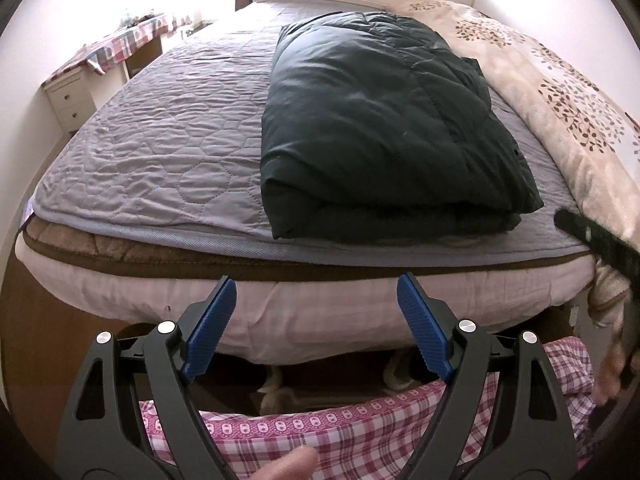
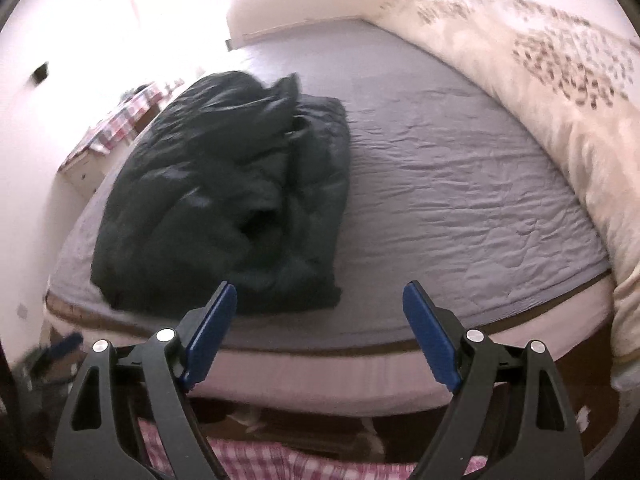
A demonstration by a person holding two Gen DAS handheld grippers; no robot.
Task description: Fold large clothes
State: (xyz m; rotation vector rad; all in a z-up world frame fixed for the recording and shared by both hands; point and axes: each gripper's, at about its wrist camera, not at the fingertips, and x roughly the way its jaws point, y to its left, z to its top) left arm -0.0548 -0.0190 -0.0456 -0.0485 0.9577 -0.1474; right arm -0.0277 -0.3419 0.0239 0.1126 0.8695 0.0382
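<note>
**Folded jacket on bed, both grippers clear of it**

The dark green padded jacket [image 1: 380,128] lies on the grey quilted bed cover [image 1: 160,152], near the foot edge, well ahead of and above the left gripper [image 1: 316,300], whose jaws stand wide with nothing between them. From the right gripper [image 2: 320,308], likewise wide and empty, the jacket sits ahead and to the left. Garment is folded into a thick rectangular bundle, layers stacked, surface puffy and creased. A cream leaf-print duvet [image 1: 560,92] lies alongside to its right.
</note>
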